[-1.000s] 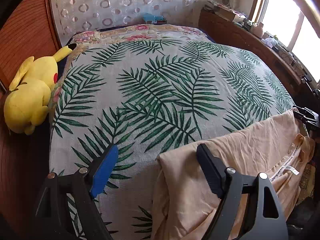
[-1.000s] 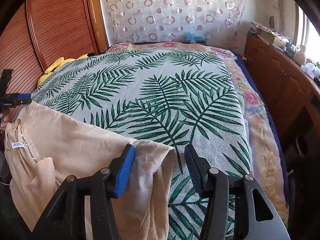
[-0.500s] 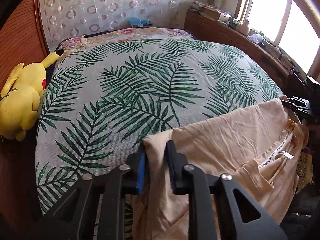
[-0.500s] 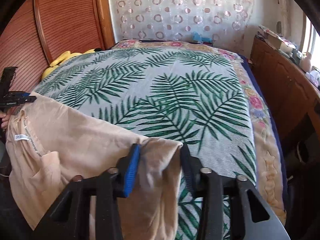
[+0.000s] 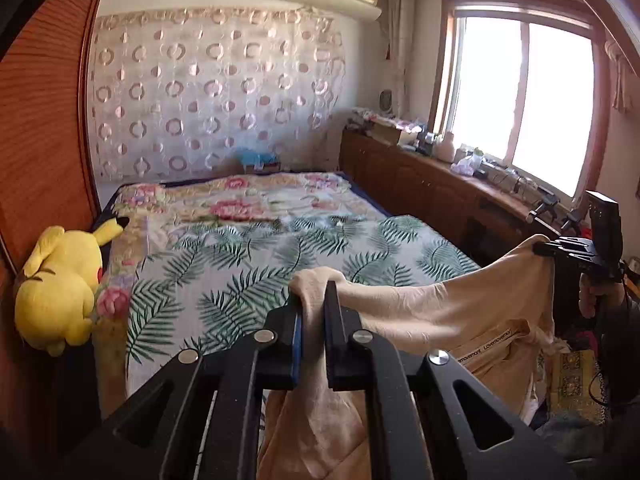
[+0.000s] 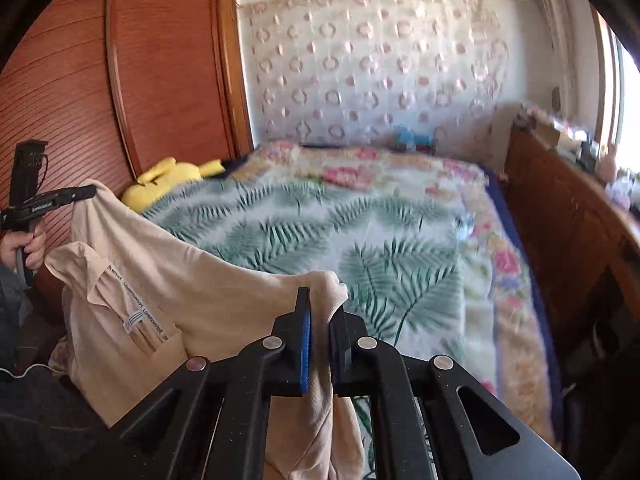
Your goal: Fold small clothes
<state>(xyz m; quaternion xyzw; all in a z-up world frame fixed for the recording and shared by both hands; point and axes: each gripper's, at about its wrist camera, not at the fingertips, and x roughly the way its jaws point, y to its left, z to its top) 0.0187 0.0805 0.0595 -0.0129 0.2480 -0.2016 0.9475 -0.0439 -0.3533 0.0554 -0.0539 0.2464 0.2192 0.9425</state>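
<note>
A peach shirt (image 5: pixel 460 308) with a printed neck label hangs stretched in the air over the near edge of the bed. My left gripper (image 5: pixel 314 300) is shut on one top corner, and fabric bunches over its fingertips. My right gripper (image 6: pixel 320 300) is shut on the opposite corner of the shirt (image 6: pixel 180 280). Each view shows the other gripper at the far end of the cloth: the right gripper (image 5: pixel 560 248) at the right edge, the left gripper (image 6: pixel 80 192) at the left, each held by a hand (image 6: pixel 32 246). The shirt's lower part drops out of sight.
The bed (image 5: pixel 240 264) has a palm-leaf cover over a floral blanket. A yellow plush toy (image 5: pixel 60 292) lies at its left side against a wooden wardrobe (image 5: pixel 40 140). A long wooden cabinet (image 5: pixel 420 188) with clutter runs under the window on the right.
Both grippers closed on the shirt's corners and lifted it off the bed. The shirt lay on the bed's edge before and now hangs between them, and both views show more of the room.
</note>
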